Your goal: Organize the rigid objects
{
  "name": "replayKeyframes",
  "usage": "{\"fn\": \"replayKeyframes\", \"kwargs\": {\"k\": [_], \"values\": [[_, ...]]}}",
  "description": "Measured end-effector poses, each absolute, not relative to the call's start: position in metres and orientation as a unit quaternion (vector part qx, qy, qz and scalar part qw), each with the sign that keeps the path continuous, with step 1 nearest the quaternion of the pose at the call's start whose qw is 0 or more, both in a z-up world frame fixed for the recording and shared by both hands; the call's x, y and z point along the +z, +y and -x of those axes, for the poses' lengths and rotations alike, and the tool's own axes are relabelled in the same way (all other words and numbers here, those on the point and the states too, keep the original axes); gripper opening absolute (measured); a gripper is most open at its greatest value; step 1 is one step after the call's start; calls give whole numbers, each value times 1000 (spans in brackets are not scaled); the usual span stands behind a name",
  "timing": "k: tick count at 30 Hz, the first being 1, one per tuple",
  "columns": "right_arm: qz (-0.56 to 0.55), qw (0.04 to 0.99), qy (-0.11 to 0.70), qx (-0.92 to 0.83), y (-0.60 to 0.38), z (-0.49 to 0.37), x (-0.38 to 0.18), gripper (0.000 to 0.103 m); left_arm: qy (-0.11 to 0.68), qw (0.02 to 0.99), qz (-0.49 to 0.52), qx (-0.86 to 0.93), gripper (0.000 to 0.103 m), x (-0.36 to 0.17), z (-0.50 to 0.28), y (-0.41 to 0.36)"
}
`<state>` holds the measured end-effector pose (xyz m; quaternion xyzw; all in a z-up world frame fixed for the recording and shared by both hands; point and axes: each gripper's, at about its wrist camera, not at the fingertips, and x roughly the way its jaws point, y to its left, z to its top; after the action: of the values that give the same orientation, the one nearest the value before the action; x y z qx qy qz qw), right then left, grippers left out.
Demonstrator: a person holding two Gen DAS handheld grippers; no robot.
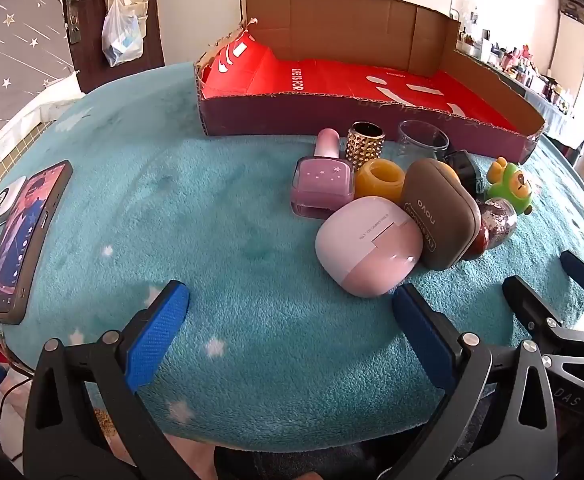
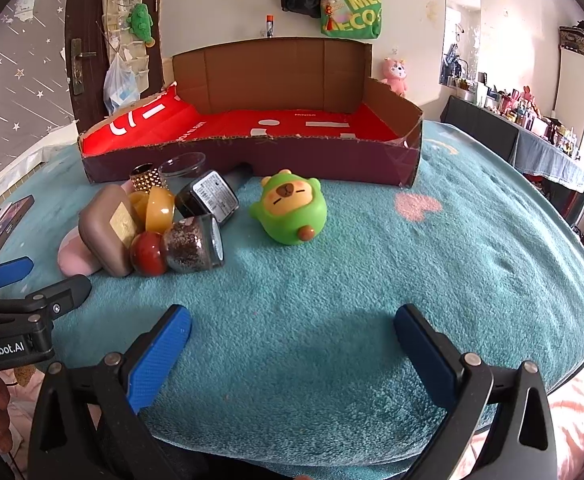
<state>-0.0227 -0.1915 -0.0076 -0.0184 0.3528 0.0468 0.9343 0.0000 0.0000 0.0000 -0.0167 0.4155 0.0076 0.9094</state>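
Small objects — pink case (image 1: 367, 244), brown case (image 1: 439, 212), green toy (image 2: 290, 212) — lie clustered on teal blanket (image 2: 411, 264) near the cardboard box (image 2: 252, 160); left tongs (image 1: 292, 312) and right tongs (image 2: 292, 328) gape wide, holding nothing.

Both views bright, daylight from approx 3 o'clock, where shelves wash out. Strong fisheye: teal blanket (image 2: 411, 264) bulges, black vignette at corners. Right gripper (image 2: 292, 340) throws soft shadow on blanket at 6 o'clock. Mild glare on pink case (image 1: 367, 244). Centre sharp; edges soft, phone (image 1: 20, 240) at 9 o'clock stretched.
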Motion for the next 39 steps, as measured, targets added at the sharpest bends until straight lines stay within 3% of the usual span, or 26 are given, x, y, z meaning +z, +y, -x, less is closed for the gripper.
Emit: {"fn": "replayKeyframes", "kwargs": {"k": [39], "values": [[24, 942, 327, 69, -196, 34, -6, 103, 399, 917, 25, -8, 103, 3, 6, 4]]}}
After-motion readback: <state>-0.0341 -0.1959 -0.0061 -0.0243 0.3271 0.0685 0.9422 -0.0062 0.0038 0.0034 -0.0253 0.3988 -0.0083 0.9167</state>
